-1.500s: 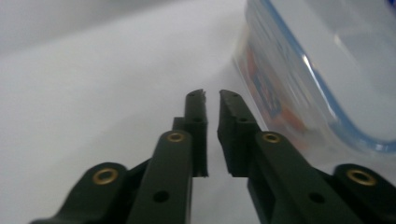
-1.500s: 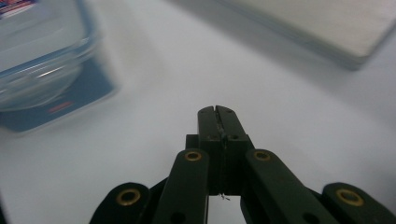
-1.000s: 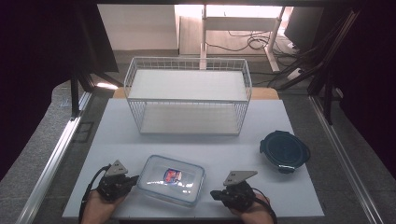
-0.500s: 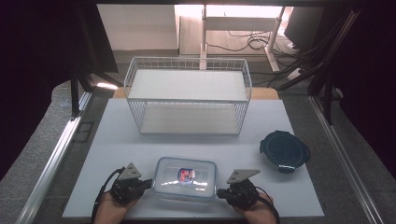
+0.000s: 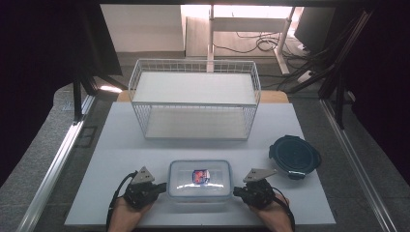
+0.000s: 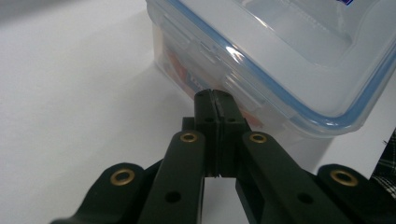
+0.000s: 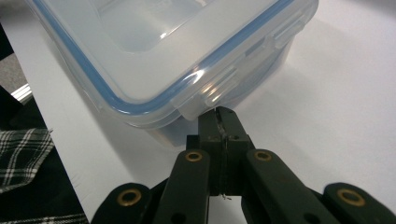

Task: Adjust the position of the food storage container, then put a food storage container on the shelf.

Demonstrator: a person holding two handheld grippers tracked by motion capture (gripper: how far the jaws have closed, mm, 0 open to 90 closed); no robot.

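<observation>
White table (image 5: pixel 121 159), viewed from above. Wire basket (image 5: pixel 193 104) at rear centre. Dark round container (image 5: pixel 294 157) at right, apart from the rest. Clear lidded box (image 5: pixel 199 180) at front centre, between both tools. Left gripper (image 6: pixel 215 95): jaws closed, empty, tips against box latch. Right gripper (image 7: pixel 223 113): jaws closed, empty, tips under latch tab.
</observation>
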